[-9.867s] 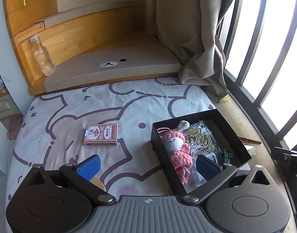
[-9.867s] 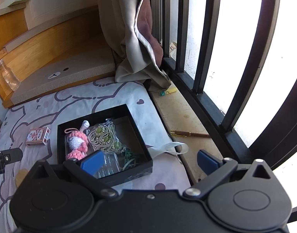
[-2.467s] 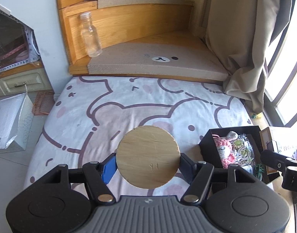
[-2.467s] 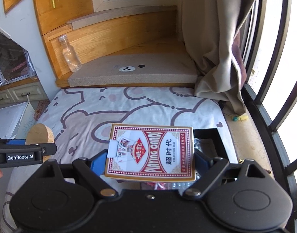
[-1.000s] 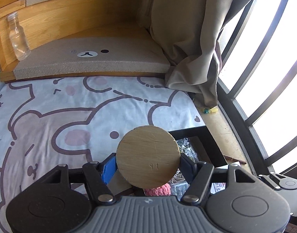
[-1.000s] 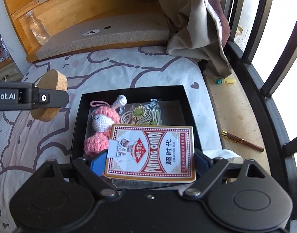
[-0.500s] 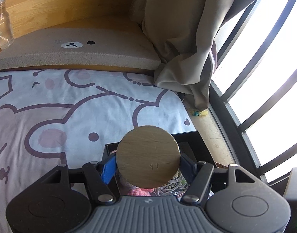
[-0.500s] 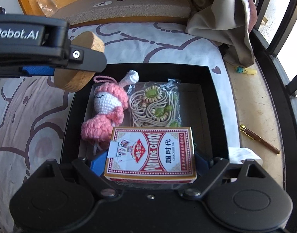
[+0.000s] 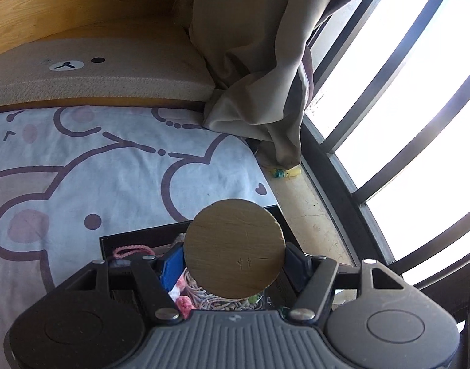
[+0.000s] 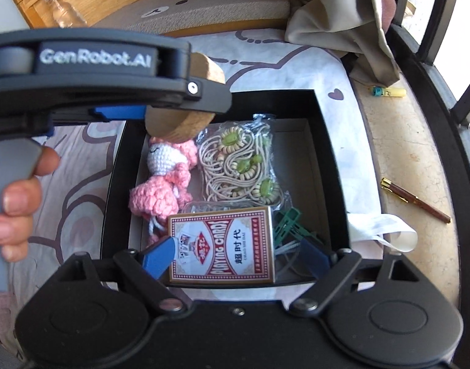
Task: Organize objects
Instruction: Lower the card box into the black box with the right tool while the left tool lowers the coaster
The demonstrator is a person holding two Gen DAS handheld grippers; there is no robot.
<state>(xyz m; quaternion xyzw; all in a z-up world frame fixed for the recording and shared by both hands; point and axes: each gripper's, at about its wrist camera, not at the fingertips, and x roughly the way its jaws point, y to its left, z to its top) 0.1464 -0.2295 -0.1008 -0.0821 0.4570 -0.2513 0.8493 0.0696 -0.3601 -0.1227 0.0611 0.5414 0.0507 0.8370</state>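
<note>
In the left wrist view, our left tool [image 9: 234,263] is clamped on the round cork coaster [image 9: 234,248], both pads tight against its rim. It hangs over the black box [image 9: 136,236], which sits near the window-side edge of the bed [image 9: 81,169]. To set it down well, we should lower it over a free patch before we let go, not onto the pink crochet doll [image 9: 186,303] underneath.

In the right wrist view, our right tool [image 10: 235,255] stands wide around the playing card box [image 10: 222,247]; the left pad touches it, the right pad seems clear, and we cannot tell whether it is gripped or already lying in the box's near end. The bead cord packet [image 10: 239,166] and green clips [image 10: 288,220] crowd that end, so the cards should settle flat before we lift away. The left tool's coaster [image 10: 186,117] hovers at the far left corner.
</note>
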